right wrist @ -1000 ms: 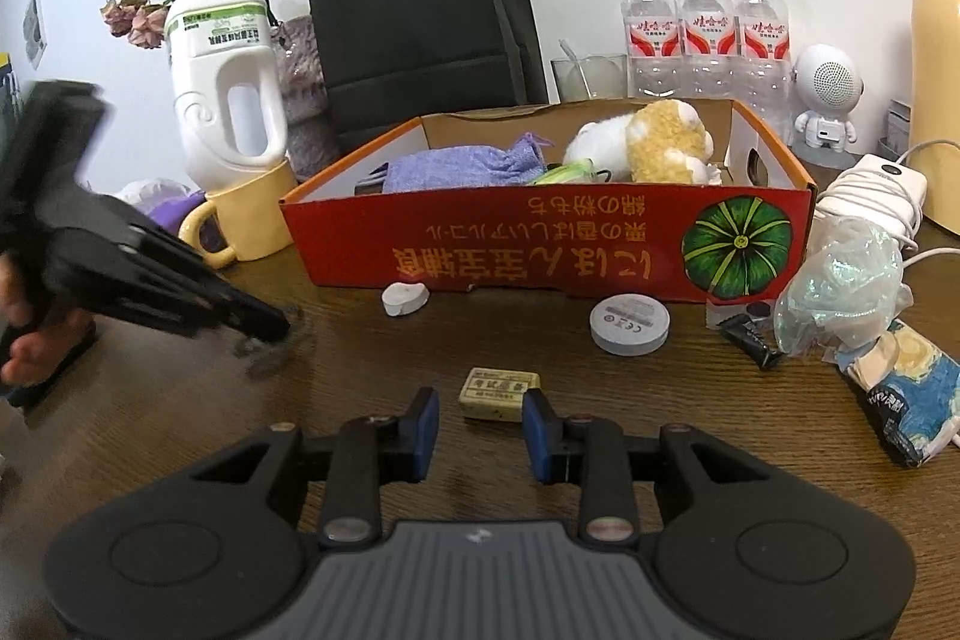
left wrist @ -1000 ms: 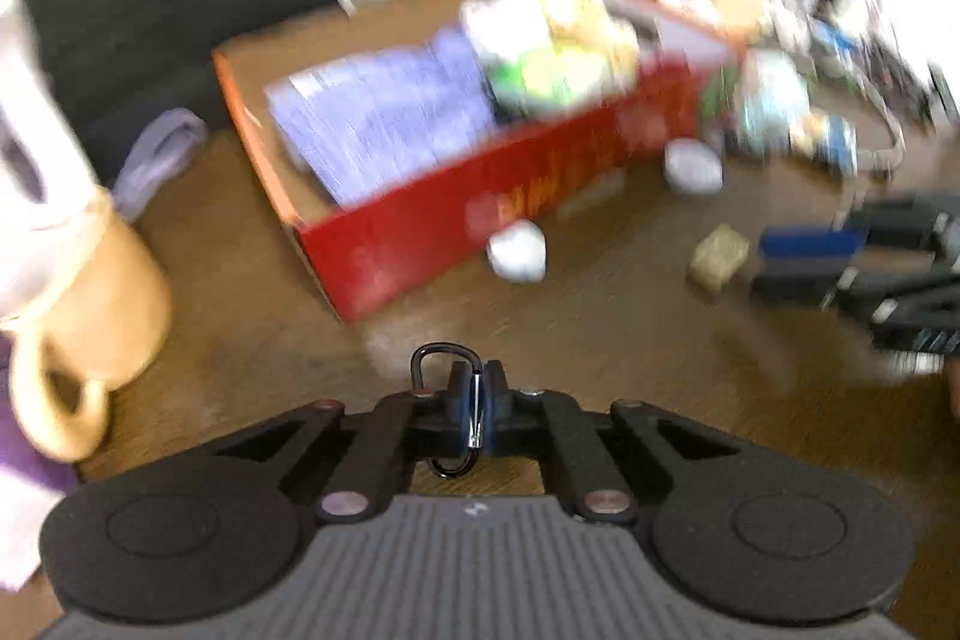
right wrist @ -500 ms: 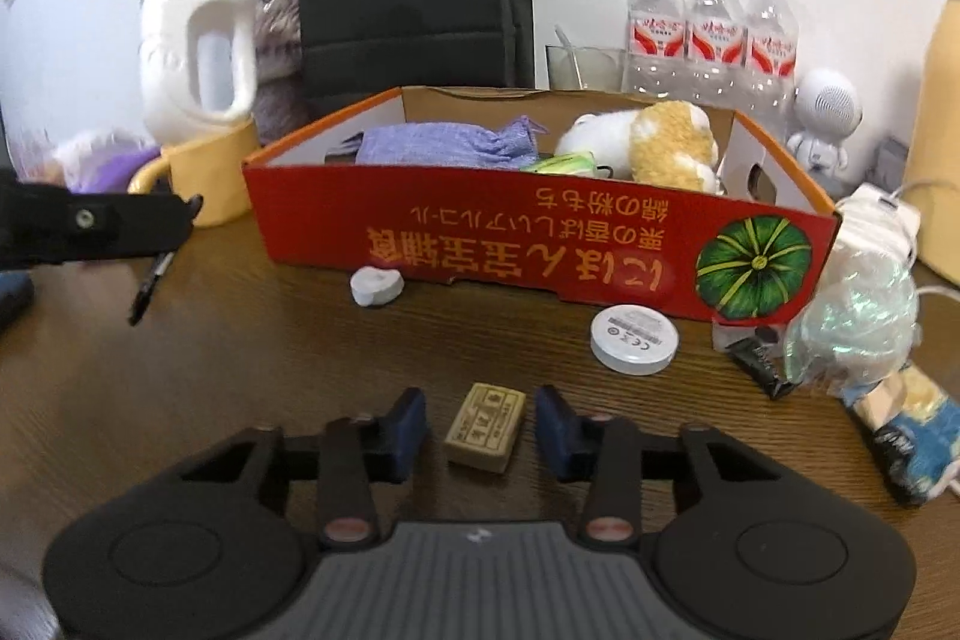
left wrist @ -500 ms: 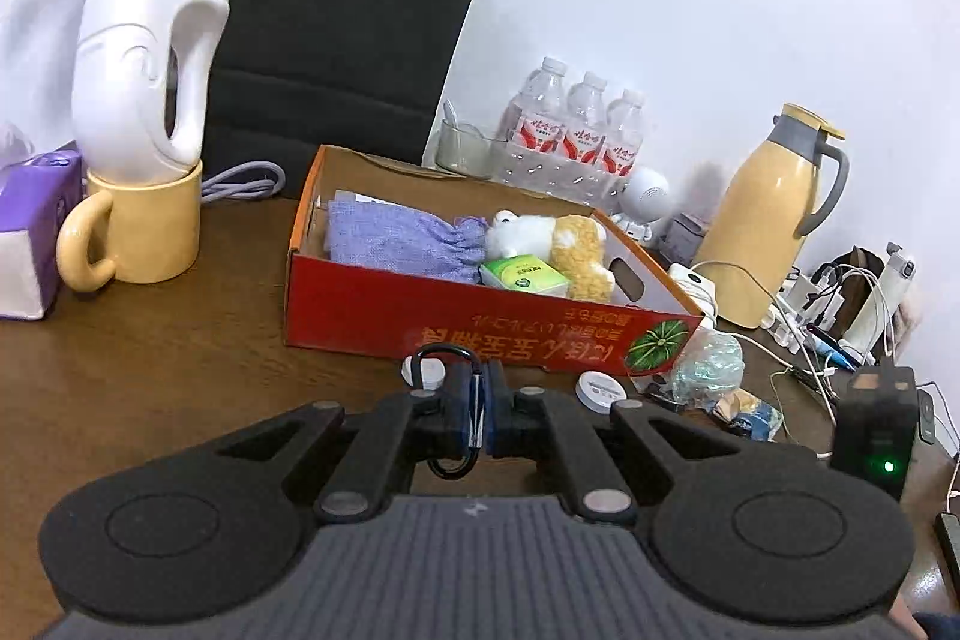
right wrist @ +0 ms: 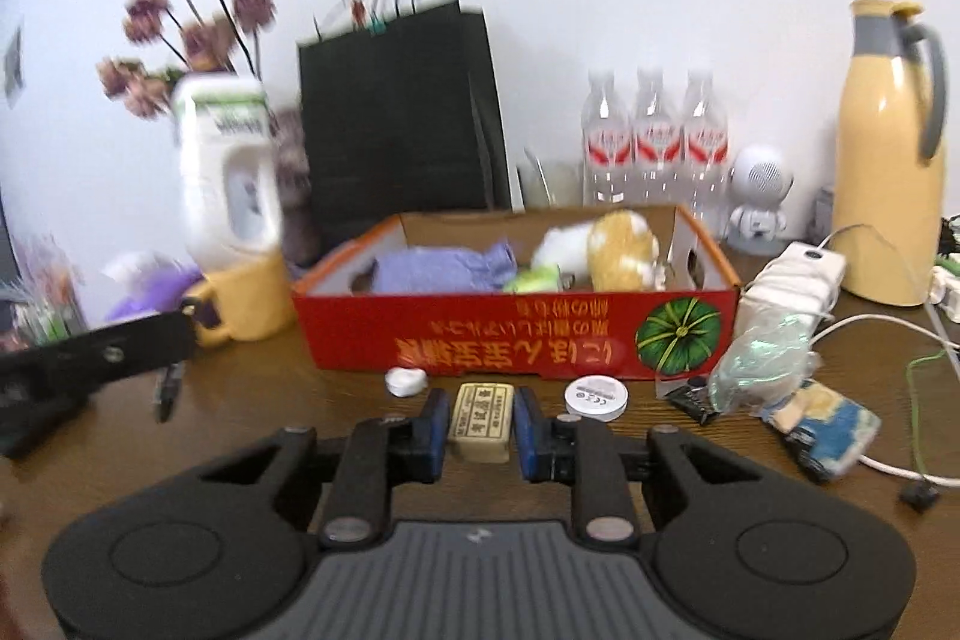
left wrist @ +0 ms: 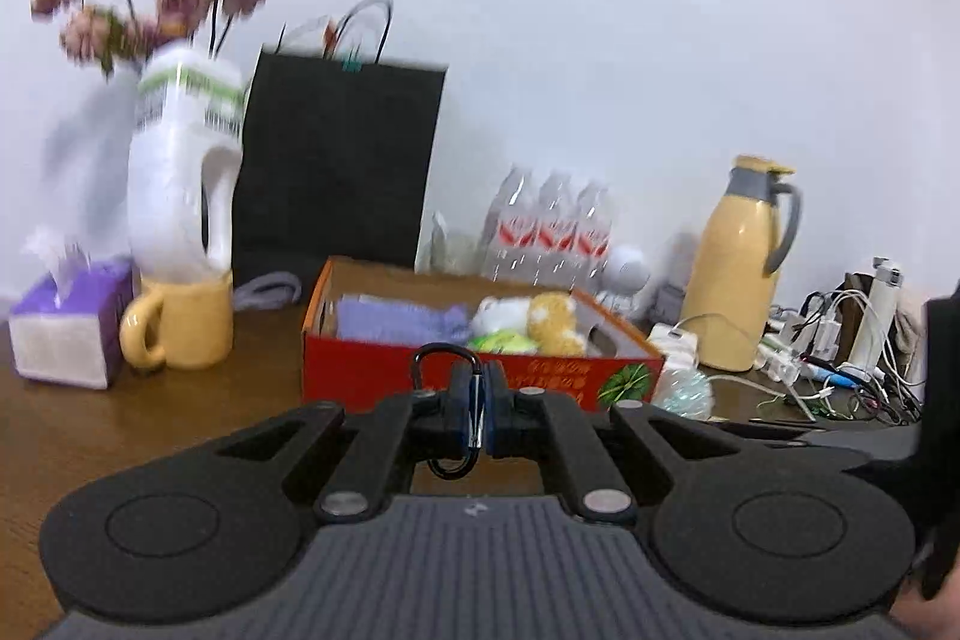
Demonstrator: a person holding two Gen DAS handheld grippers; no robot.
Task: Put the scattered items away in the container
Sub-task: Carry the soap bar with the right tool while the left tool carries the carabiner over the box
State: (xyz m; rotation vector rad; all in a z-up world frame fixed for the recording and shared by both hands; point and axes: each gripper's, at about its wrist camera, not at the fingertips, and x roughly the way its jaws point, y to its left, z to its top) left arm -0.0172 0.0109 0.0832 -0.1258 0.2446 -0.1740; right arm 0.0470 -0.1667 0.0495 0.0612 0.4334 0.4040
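Just ahead, red box rim, fingers clamping eraser

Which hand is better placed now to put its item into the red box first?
Likely left: its claw grips the carabiner just before the box. The right claw has been closing around the eraser.

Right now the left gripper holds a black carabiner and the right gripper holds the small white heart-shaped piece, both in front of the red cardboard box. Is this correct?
Not quite. The right gripper holds the small beige block, as the right wrist view shows; its jaws have just been closing on it. The white heart-shaped piece lies on the table by the red cardboard box. The left gripper does hold the black carabiner.
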